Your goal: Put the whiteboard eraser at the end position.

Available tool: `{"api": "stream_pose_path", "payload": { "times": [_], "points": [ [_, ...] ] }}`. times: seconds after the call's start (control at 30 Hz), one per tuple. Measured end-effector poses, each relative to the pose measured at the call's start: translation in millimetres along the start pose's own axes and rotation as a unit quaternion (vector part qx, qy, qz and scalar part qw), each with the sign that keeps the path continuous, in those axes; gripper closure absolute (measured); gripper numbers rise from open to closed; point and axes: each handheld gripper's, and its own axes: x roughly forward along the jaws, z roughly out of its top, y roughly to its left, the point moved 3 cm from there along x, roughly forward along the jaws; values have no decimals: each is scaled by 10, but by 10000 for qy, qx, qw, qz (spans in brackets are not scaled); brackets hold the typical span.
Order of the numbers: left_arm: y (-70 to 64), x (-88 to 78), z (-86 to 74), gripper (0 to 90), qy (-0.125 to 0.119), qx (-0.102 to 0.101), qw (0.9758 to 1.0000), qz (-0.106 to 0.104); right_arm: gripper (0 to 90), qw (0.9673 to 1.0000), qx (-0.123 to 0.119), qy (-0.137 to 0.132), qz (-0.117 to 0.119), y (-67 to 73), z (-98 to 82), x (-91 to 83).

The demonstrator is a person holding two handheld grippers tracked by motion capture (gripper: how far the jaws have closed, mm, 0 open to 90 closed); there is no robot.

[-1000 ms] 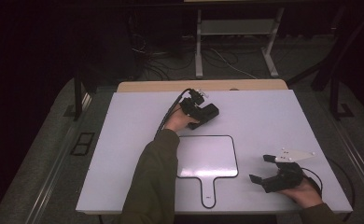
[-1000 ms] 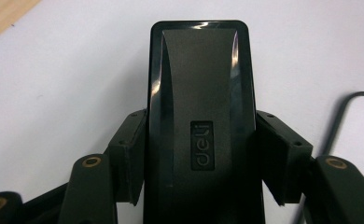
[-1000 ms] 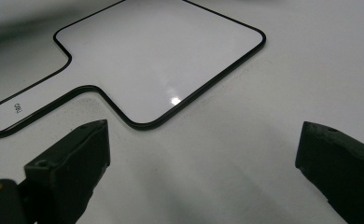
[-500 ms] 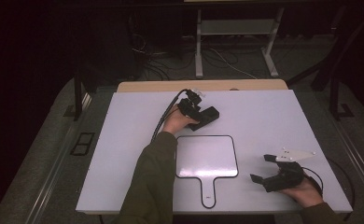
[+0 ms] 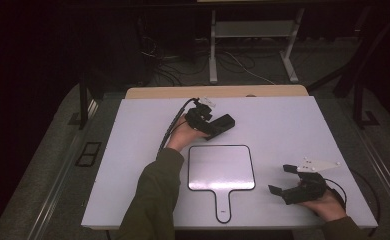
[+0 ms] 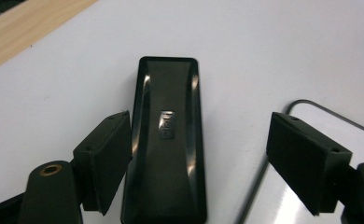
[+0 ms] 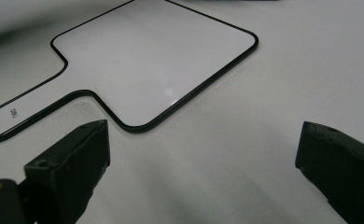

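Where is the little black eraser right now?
In the high view the black eraser lies on the white table, just beyond the paddle-shaped whiteboard. It sits between the open left gripper's jaws, which have just been opening.

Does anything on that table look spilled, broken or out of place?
Nothing stands out. The black eraser lies flat and whole on the white table, between the left gripper pads, which have just been opening. The paddle-shaped whiteboard lies square, blank and unmarked.

Bare table (image 5: 293,125) lies open between the black eraser (image 5: 222,125) and the right gripper (image 5: 285,181). The flat handled whiteboard (image 5: 221,167) lies between them, too low to bar a pass above it.
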Motion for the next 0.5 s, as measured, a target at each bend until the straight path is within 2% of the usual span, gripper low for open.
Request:
{"api": "stream_pose_path", "payload": {
  "times": [0.07,0.2,0.27,0.37,0.47,0.5],
  "points": [
    [-64,-45,-26,203,-72,-19,10000,-4,19,10000,-1,6,-9,5,0,2],
    [-174,-158,-99,195,-158,85,9998,-12,19,10000,-10,3,12,11,-1,7],
    [-245,-210,-145,185,-206,4,9998,-44,19,10000,0,1,50,13,-1,19],
    [-334,-299,-228,169,-234,60,9997,-39,19,9999,24,-3,102,12,1,39],
    [-391,-382,-331,151,-329,-24,9995,-30,19,9999,26,30,168,5,-1,72],
    [-417,-406,-379,147,-363,-117,9993,-48,19,9998,10,44,170,3,-1,82]
  ]
}}
